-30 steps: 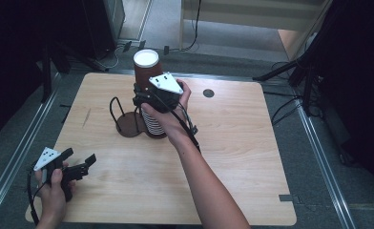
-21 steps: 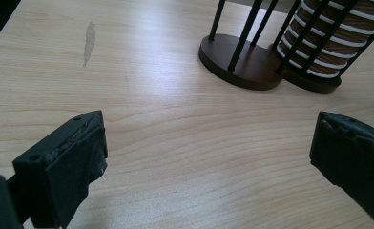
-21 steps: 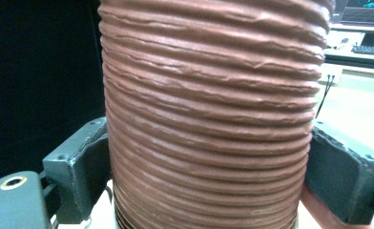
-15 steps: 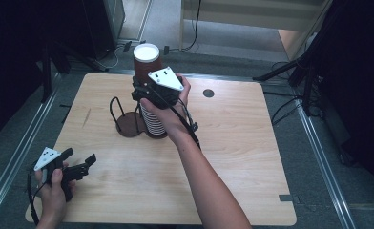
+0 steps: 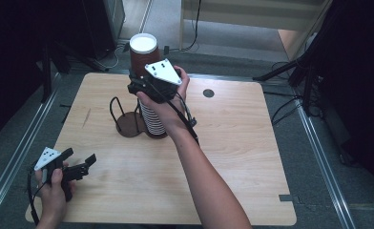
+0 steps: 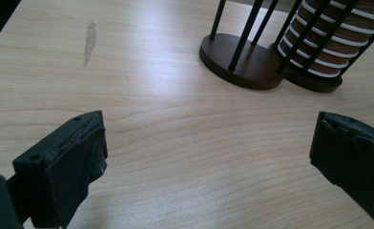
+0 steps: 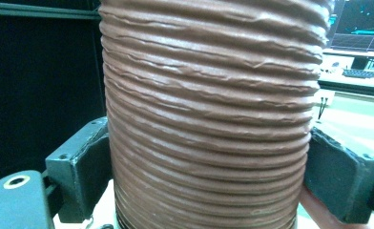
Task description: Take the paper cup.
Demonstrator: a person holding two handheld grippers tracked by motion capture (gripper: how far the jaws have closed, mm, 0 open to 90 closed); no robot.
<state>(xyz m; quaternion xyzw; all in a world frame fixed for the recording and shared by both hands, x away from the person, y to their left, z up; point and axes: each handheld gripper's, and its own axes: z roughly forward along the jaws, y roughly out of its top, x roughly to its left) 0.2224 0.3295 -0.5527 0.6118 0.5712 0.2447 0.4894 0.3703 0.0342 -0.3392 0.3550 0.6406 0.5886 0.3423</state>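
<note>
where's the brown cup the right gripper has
The brown cup is lifted above the stack of cups in the holder, at the table's far middle-left in the high view, clamped between the right gripper jaws.

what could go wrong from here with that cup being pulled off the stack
1. The right gripper clamps the ribbed brown cup from both sides; paper walls may crush if squeezed harder.
2. The cup stack stands tall in a wire holder; a tilted pull might drag other cups up or tip the holder.
3. The left gripper is open near the table corner, far from the holder, so nothing steadies its base.
</note>
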